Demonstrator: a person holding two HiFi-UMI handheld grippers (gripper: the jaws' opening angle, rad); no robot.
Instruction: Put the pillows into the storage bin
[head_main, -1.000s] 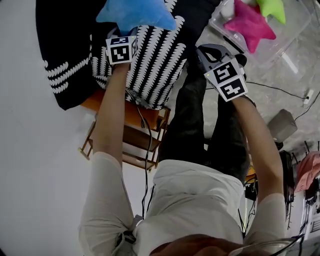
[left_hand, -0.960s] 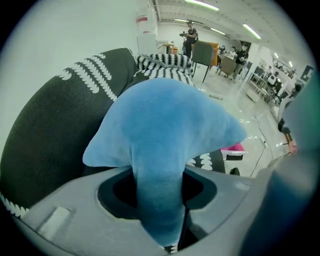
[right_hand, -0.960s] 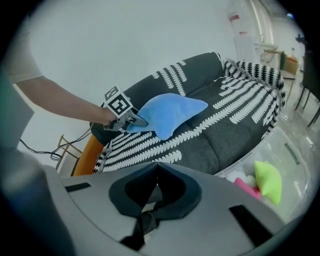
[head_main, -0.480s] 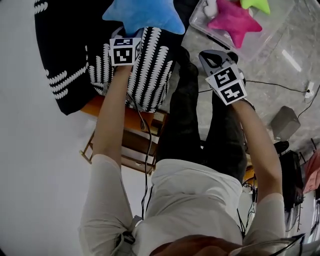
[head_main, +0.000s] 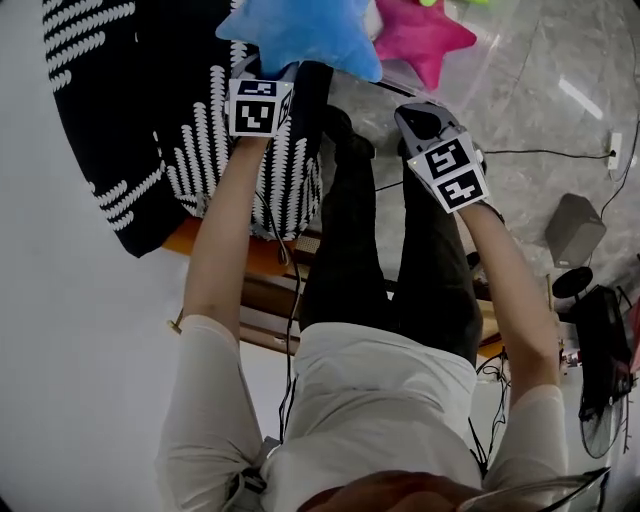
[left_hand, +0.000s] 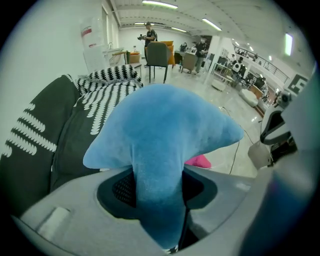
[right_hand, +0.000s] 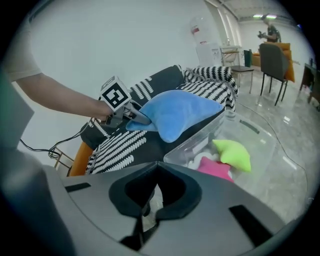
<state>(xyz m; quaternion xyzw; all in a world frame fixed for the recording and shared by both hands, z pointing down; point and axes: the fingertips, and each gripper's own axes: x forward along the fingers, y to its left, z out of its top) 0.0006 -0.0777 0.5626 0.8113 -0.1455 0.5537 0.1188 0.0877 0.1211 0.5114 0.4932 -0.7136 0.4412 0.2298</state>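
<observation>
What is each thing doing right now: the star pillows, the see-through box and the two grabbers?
blue star pillow: held up by one arm, not in the bin yet
pink star pillow: lying in the bin
green star pillow: lying in the bin
storage bin: open, no lid on it
left gripper: shut on the blue star pillow
right gripper: jaws together, empty
striped cushions: lying beside the bin

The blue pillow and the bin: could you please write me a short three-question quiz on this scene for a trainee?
1. True or false: the left gripper is shut on the blue pillow.
2. Which pillows lie in the storage bin? A) the pink pillow and the green pillow; B) two blue ones; C) none.
3. Fill in: the right gripper holds ____.
Key: 1 true; 2 A; 3 nothing.
</observation>
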